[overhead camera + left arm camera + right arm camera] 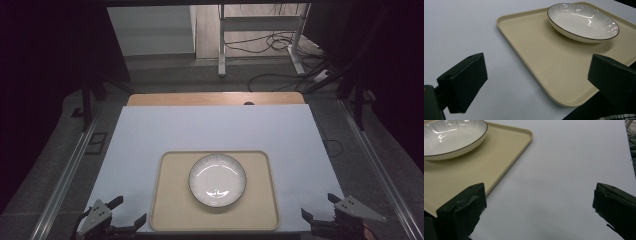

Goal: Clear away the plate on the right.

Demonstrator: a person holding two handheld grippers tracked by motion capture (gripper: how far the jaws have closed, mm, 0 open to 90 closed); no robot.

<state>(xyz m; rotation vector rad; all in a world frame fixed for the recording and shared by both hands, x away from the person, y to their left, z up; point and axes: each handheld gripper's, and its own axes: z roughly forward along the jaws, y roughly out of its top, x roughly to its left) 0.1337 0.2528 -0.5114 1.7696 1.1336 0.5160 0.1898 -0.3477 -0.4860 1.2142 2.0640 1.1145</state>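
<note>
A white ribbed bowl (217, 180) with a dark rim sits empty in the middle of a beige tray (172, 210) near the table's front edge. In the left gripper view the bowl (582, 21) is at the upper right on the tray (544, 57). The right gripper view has the bowl (451, 137) at the upper left on the tray (486, 162). My left gripper (129, 212) hovers open at the front left corner of the tray, holding nothing. Off the tray's front right corner my right gripper (320, 207) is open and empty too.
The tray lies on a white sheet (215, 127) covering a wooden table (215, 98). Beyond the table's far edge stand a metal desk frame (260, 35) and loose cables (280, 75) on the floor. Bare sheet spreads behind and beside the tray.
</note>
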